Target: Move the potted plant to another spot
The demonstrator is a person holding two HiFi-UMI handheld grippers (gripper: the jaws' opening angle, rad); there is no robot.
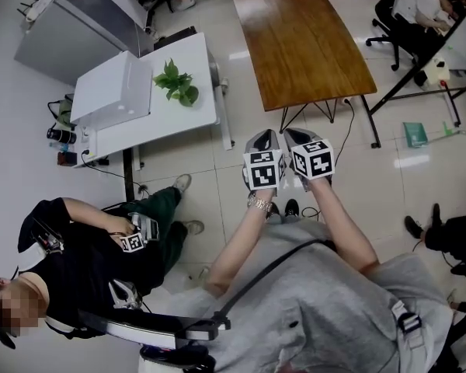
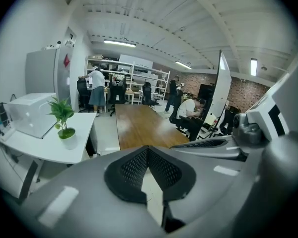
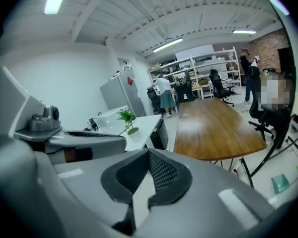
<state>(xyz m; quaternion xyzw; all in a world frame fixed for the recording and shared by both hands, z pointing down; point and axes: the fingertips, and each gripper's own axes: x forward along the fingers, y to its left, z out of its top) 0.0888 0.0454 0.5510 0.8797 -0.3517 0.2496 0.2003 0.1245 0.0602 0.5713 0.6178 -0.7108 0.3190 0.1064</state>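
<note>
The potted plant (image 1: 177,82), green leaves in a small white pot, stands on a white table (image 1: 179,123) at upper left in the head view. It also shows in the left gripper view as the plant (image 2: 63,122) and in the right gripper view as the plant (image 3: 127,118). Both grippers are held side by side in the air over the floor, well short of the plant and to its right. My left gripper (image 1: 264,137) is shut with nothing between its jaws (image 2: 148,150). My right gripper (image 1: 299,137) is shut and empty too (image 3: 149,155).
A white box-shaped machine (image 1: 113,88) sits on the white table beside the plant. A long wooden table (image 1: 307,45) stands ahead. A person (image 1: 101,247) sits at lower left. A grey cabinet (image 1: 62,33) is at far left, and office chairs and people at the right.
</note>
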